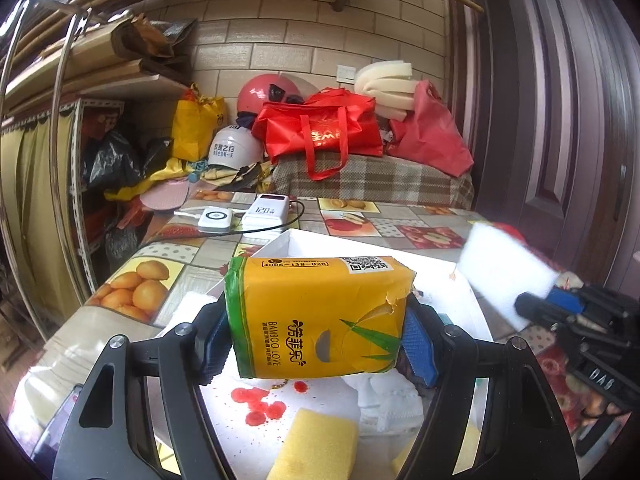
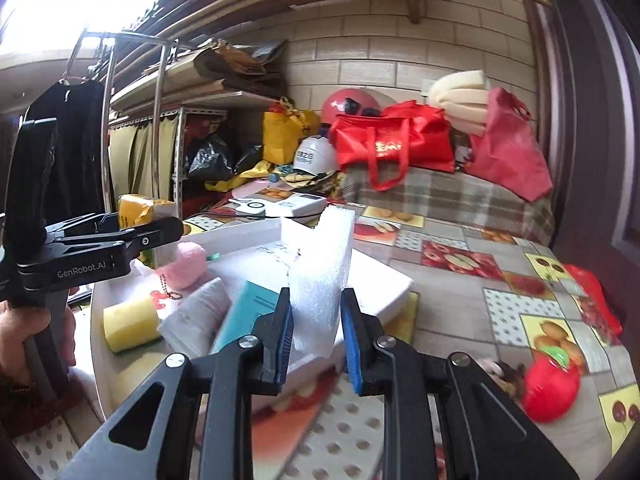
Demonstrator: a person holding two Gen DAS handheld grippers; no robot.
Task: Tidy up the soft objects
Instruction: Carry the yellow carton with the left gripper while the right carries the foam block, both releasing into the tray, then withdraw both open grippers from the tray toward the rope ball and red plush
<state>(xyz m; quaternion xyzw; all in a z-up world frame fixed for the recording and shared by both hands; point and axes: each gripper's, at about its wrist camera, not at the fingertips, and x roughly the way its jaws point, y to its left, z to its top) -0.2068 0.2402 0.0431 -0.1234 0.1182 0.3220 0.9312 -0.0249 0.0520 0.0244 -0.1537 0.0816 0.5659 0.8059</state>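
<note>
At the bottom centre of the left wrist view, the left gripper (image 1: 316, 344) clamps a yellow tissue pack (image 1: 316, 316) between its 2 blue pads, squeezing the pack's sides so the soft wrapper buckles near a tear at its right edge. The pack hangs over a white tray (image 1: 460, 292), probably so it can be lowered in beside the things already there. In the right wrist view, the right gripper (image 2: 316, 340) at lower centre is pinched tight on a white foam block (image 2: 320, 276), held upright and compressed at its lower part, likely a grip low enough to keep the light piece steady over the tray. Just beyond, toward the left of that frame, lie a yellow sponge (image 2: 128, 320), a folded white cloth (image 2: 196, 316) and a pink plush keychain (image 2: 184, 264). Farther back, 2 white power banks (image 1: 260, 216) rest on the fruit-print tablecloth (image 1: 400, 220), and red bags (image 1: 320, 128) crowd the far wall.
</note>
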